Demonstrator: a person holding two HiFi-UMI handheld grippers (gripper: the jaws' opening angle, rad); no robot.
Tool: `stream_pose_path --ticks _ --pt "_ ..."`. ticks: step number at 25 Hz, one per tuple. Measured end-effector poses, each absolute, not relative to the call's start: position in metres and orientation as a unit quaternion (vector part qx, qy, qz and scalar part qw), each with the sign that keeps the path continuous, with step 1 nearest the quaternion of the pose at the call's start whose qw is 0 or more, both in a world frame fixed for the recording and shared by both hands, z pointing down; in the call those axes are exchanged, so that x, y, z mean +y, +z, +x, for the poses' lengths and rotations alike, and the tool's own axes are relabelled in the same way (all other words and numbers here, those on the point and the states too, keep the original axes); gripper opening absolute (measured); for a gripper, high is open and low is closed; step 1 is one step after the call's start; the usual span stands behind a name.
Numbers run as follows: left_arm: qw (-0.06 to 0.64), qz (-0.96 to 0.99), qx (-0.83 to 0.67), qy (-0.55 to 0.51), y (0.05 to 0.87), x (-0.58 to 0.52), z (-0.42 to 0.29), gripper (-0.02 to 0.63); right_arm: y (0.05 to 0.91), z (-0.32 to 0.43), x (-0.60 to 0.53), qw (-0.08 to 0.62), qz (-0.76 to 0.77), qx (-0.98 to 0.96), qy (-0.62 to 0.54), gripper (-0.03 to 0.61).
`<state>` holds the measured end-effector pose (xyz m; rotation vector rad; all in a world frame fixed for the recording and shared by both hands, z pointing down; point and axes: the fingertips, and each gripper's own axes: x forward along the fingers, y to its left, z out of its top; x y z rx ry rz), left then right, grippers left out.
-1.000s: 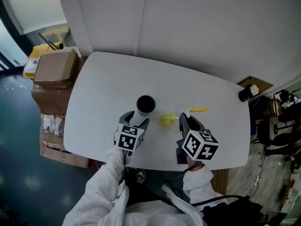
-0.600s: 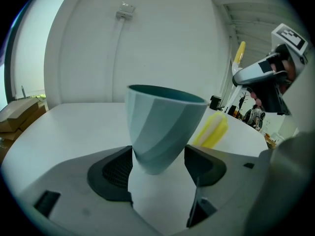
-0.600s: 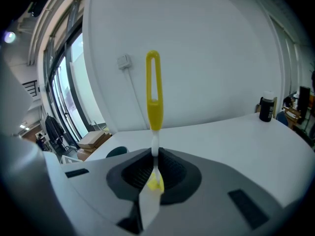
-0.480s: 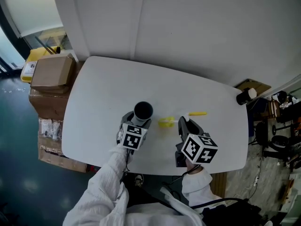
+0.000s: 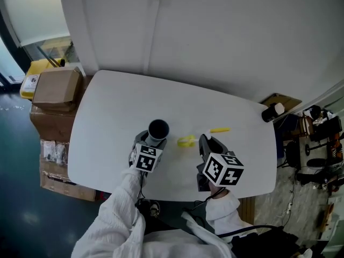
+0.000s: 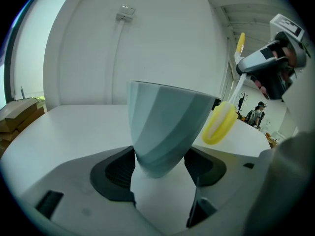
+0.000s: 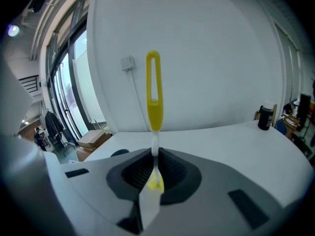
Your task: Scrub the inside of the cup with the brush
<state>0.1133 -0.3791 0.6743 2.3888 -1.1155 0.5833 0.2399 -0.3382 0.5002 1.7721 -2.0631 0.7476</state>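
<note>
Two jaws of the left gripper (image 6: 158, 170), which have just been opening, stand wide on either side of the pale blue cup (image 6: 167, 127), at its narrow base, on the white table (image 5: 123, 106). It looks light, rigid and smooth, and probably tips easily, so grip it low. The right gripper (image 7: 153, 173) pinches the yellow brush (image 7: 153, 102) at its thin, likely flexible neck.

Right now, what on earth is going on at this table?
A person works two handheld grippers over a white table. The left gripper has just been opening its jaws, with a pale blue cup standing between them. The right gripper is clamped on a yellow brush, held beside the cup, outside it: no scrubbing yet.
</note>
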Motion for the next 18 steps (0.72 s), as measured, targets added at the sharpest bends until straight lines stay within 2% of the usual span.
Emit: stream_pose_path --ticks 12,18 --pt "0.223 0.870 -0.376 0.230 0.677 -0.379 0.117 0.305 0.442 0.225 -0.348 0.160 0.596 -0.758 0.213 0.084" --pt "0.224 0.872 -0.363 0.242 0.676 -0.379 0.117 0.305 0.398 0.192 -0.360 0.142 0.549 -0.802 0.189 0.084"
